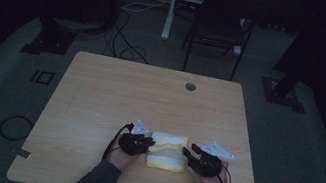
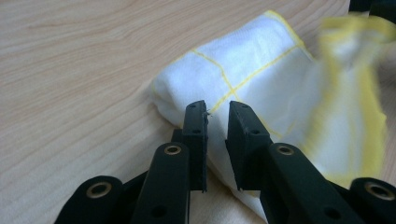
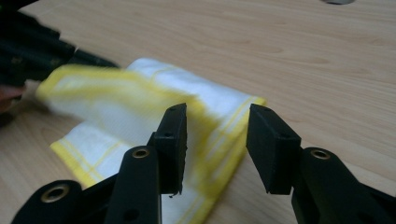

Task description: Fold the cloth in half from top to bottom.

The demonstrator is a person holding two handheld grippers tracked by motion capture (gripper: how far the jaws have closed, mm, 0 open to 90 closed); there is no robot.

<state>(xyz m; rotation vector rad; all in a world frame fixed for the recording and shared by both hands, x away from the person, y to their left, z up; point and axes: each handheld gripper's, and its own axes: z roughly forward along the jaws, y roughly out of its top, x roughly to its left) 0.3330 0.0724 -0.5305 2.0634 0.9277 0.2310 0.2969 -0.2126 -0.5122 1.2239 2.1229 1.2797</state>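
Note:
A white cloth with yellow stripes (image 1: 168, 151) (image 2: 261, 60) (image 3: 140, 116) lies folded on the wooden table near its front edge, between my two grippers. At the cloth's left end is my left gripper (image 1: 148, 142) (image 2: 217, 109). Its jaws stand close together and cloth fills the narrow gap between them. My right gripper (image 1: 188, 151) (image 3: 217, 116) is at the cloth's right end, open, its pads wide apart above the yellow-edged corner without touching it. A top layer of the cloth looks raised and blurred. The left gripper (image 3: 28, 46) also shows far off in the right gripper view.
The wooden table (image 1: 150, 94) has a round cable hole (image 1: 191, 86) near its far edge. Behind the table stand a dark folding chair (image 1: 218, 25) and a white post, with cables on the floor. The room around is dark.

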